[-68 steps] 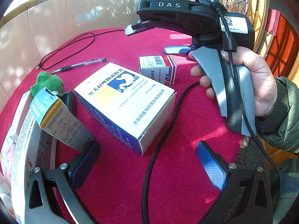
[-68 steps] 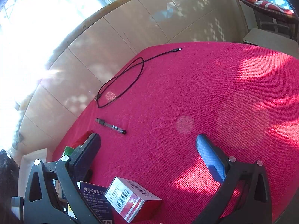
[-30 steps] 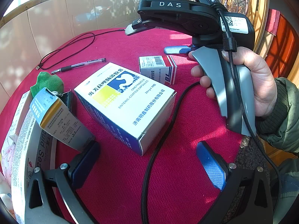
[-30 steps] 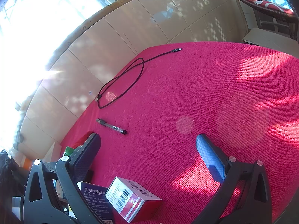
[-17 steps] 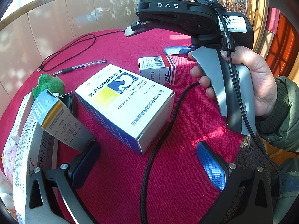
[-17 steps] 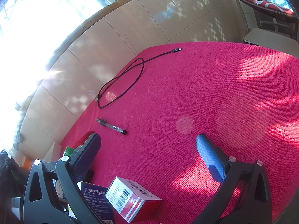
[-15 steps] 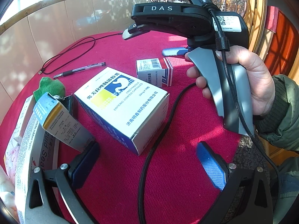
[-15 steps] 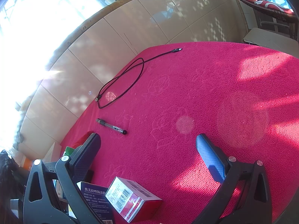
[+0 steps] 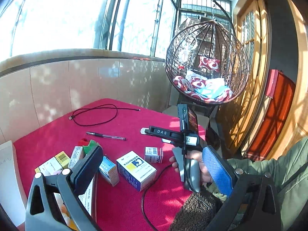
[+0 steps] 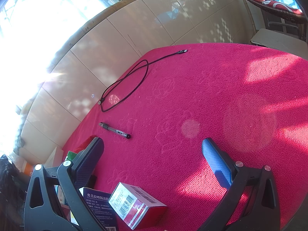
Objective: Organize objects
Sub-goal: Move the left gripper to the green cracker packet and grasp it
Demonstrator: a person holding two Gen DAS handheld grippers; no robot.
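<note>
Several medicine boxes lie on the red table [image 9: 123, 123]. A white-and-blue box [image 9: 136, 170] is in the middle, a small red-and-white box [image 9: 153, 154] behind it, a blue-and-orange box [image 9: 108, 170] and a yellow-labelled box [image 9: 54, 160] to its left. My left gripper [image 9: 154, 171] is open and empty, raised well above the table. The right gripper shows in the left wrist view, held by a hand [image 9: 196, 165], fingers [image 9: 143, 130] open over the cloth. In the right wrist view my right gripper [image 10: 154, 159] is open and empty, with the small red-and-white box [image 10: 136, 205] below it.
A black pen [image 9: 105, 136] [image 10: 114, 130] and a looped black USB cable [image 9: 96, 114] [image 10: 130, 82] lie at the far side. A green and red item [image 9: 87, 144] sits among the boxes. A hanging wicker chair [image 9: 207, 63] stands behind the table, a tiled wall [image 9: 57, 84] to the left.
My left gripper has risen and pulled back sharply, so the boxes now look small and the room shows. The right gripper and all objects have stayed put.
</note>
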